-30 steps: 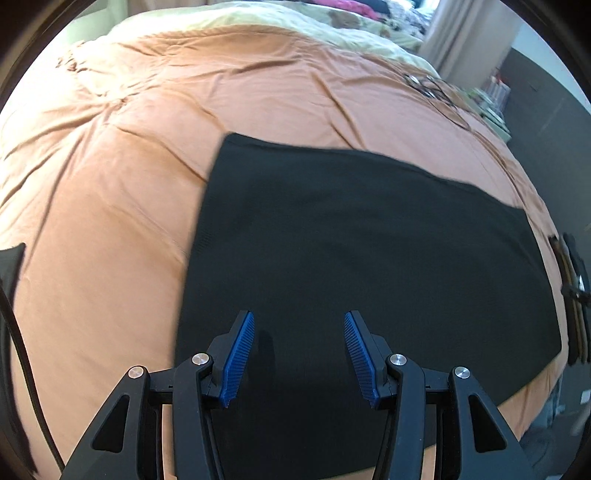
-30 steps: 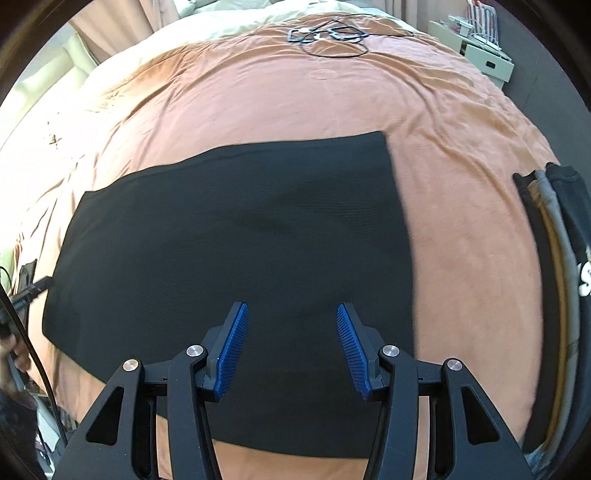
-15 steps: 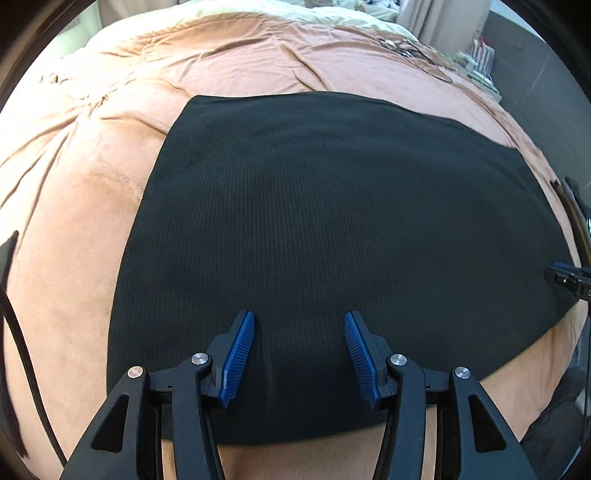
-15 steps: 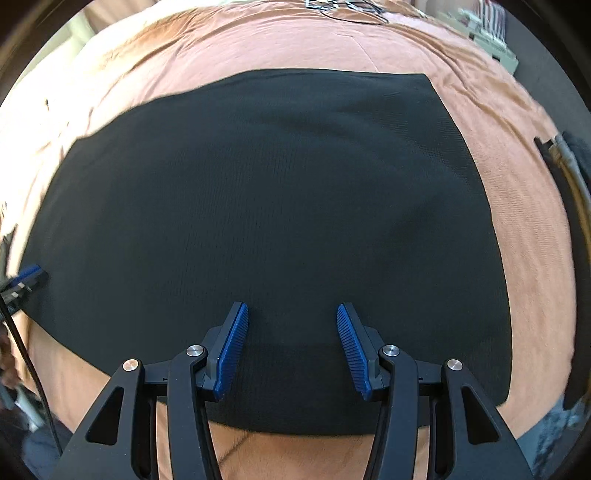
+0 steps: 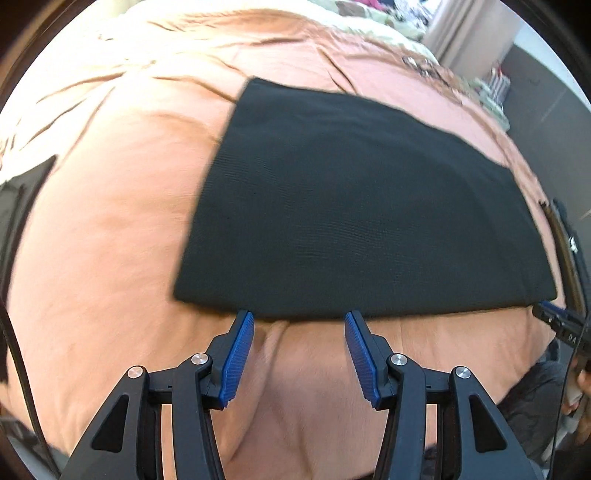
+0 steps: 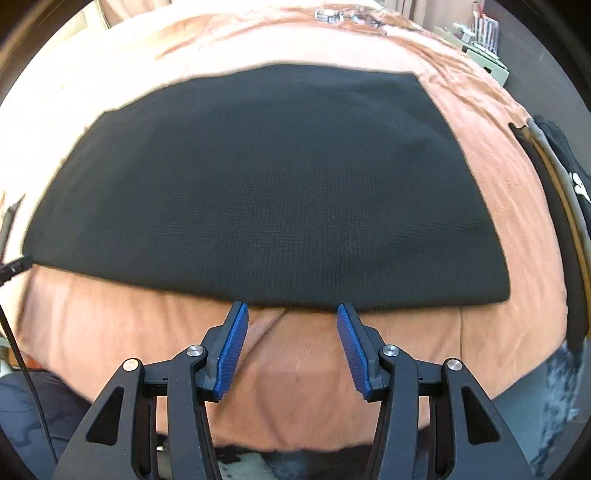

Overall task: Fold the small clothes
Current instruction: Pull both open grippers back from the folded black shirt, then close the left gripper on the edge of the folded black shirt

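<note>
- Black garment (image 5: 354, 221) lies flat on the orange bedcover (image 5: 103, 236), folded to a rough rectangle. In the left wrist view it fills the centre and right of the frame; its near edge runs across just above the fingertips.
- Right wrist view: same black garment (image 6: 273, 184) spans nearly the full width of the frame, near edge again just above the fingertips. Fine ribbed knit visible on its surface.
- Left tool (image 5: 299, 319): wide open, nothing between the blue pads (image 5: 238, 360). Tips sit at the garment's near edge; cannot tell whether they touch the cloth. Bedcover shows in the gap between the fingers.
- Right tool (image 6: 291, 310): wide open, holding nothing. Tips at the near hem, toward the garment's right half. Contact with cloth not resolvable.
- Right tool's tip also shows at the right edge of the left wrist view, beside the garment's lower right corner.
- Stack of folded clothes (image 6: 557, 206) at the right edge of the right wrist view, dark layers with a grey one between, on the bedcover and apart from the garment.
- Another dark item (image 5: 22, 206) at the left edge of the left wrist view, partly cut off; identity unclear.
- Tangle of cables (image 6: 347, 16) on the bedcover at the top of the right wrist view, blurred.
- Both frames show some motion blur.
</note>
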The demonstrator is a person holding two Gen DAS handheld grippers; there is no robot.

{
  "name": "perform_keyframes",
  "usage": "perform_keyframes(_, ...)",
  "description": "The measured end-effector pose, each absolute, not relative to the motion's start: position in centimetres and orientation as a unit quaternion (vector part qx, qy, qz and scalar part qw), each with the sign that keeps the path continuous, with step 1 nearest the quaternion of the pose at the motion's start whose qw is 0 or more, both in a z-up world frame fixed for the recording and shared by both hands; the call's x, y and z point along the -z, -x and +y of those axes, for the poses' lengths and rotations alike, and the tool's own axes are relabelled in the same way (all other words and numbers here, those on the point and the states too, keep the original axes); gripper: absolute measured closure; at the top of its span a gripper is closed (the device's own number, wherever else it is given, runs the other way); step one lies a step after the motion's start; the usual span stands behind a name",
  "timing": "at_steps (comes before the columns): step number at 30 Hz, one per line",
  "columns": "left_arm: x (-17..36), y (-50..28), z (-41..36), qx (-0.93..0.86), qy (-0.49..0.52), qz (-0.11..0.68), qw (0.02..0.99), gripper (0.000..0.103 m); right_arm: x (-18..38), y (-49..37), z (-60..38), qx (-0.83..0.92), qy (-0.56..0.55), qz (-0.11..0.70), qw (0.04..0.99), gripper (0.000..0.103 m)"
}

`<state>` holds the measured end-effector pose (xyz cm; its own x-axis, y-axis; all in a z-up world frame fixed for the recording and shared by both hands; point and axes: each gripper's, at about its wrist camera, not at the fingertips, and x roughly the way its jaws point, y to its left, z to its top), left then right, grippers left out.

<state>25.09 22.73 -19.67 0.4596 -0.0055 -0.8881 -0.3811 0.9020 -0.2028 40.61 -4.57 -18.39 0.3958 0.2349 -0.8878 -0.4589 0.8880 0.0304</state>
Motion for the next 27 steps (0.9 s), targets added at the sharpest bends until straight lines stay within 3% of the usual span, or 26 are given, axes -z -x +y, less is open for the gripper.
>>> perform_keyframes(7,17.3,-20.7,25.6,-0.131,0.227,0.458,0.849,0.049,15.8,-38.6,-5.1,-0.26,0.067,0.471,0.84,0.056)
perform_keyframes(10,17.2,-20.2,27.2,-0.123,0.251,0.447,0.85,0.049,15.6,-37.8,-4.4,-0.281,0.044,0.468,0.836,0.073)
perform_keyframes(16,18.4,-20.6,29.8,-0.111,0.294,0.427,0.848,0.05,17.0,-38.3,-3.6,-0.3,0.031,0.461,0.835,0.085)
perform_keyframes(19,19.5,-21.3,30.6,-0.103,0.312,0.428,0.842,0.05,17.9,-38.9,-3.0,-0.31,0.03,0.462,0.83,0.087)
perform_keyframes(21,20.2,-21.8,31.1,-0.092,0.326,0.426,0.839,0.057,18.5,-39.2,-2.4,-0.321,0.031,0.46,0.827,0.087)
perform_keyframes(27,21.4,-23.4,32.1,-0.074,0.346,0.416,0.838,0.057,20.9,-39.6,-1.7,-0.343,0.014,0.438,0.831,0.087)
